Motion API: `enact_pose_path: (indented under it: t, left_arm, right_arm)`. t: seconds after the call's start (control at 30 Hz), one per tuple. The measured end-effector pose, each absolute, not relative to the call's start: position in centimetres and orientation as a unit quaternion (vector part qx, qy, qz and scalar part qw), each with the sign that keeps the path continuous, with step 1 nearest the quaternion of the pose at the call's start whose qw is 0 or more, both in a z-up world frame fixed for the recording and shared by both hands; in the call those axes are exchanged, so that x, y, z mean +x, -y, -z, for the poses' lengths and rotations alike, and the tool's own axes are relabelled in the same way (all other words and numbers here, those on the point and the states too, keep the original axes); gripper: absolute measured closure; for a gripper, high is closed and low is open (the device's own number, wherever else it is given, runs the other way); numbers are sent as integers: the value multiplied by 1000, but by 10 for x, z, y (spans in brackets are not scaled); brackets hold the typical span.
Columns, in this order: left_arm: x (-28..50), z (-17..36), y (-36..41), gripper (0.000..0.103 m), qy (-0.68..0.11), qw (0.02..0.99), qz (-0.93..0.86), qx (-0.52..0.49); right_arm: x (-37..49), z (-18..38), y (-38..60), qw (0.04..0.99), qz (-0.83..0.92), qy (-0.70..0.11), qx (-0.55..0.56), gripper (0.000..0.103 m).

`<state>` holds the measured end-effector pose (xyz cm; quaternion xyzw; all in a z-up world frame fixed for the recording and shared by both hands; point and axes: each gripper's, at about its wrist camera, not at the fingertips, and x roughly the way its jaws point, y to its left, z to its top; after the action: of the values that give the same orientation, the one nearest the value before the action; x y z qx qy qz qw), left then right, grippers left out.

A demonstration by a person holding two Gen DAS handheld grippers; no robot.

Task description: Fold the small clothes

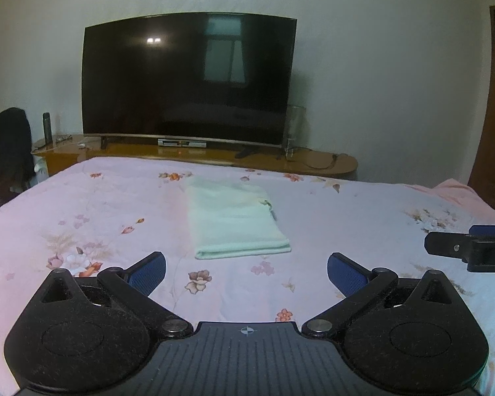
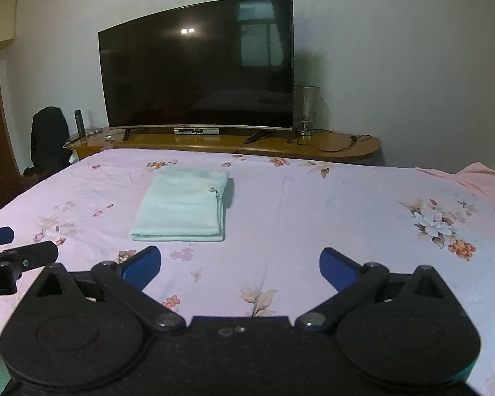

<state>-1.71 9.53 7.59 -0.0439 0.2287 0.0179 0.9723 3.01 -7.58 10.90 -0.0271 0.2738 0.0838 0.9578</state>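
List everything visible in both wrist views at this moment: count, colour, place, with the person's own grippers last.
Folded pale green cloth: one, on the bedspread, apart from both grippers.
Pink floral bedspread: one, covering the bed.
Black curved television: one, off, on the stand.
Brown wooden stand: one, behind the bed.
Dark flask: one, stand's left end.
Clear glass container: one, right of the television.
Dark garment: one, far left.
Left gripper: black with blue pads, open, empty.
Right gripper: same, open, empty.

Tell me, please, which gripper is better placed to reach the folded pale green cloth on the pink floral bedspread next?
Probably left: the folded pale green cloth lies straight ahead of the open left gripper, but left of the open right gripper.
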Motion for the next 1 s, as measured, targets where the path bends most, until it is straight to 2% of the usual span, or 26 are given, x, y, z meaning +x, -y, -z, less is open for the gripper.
enact_pose_path:
  t: [1.0]
  left_arm:
    - [-20,-83,-83,0,-220,975,-16,-33]
  right_arm:
    - [22,-116,89,961,-74,-268,-6,0]
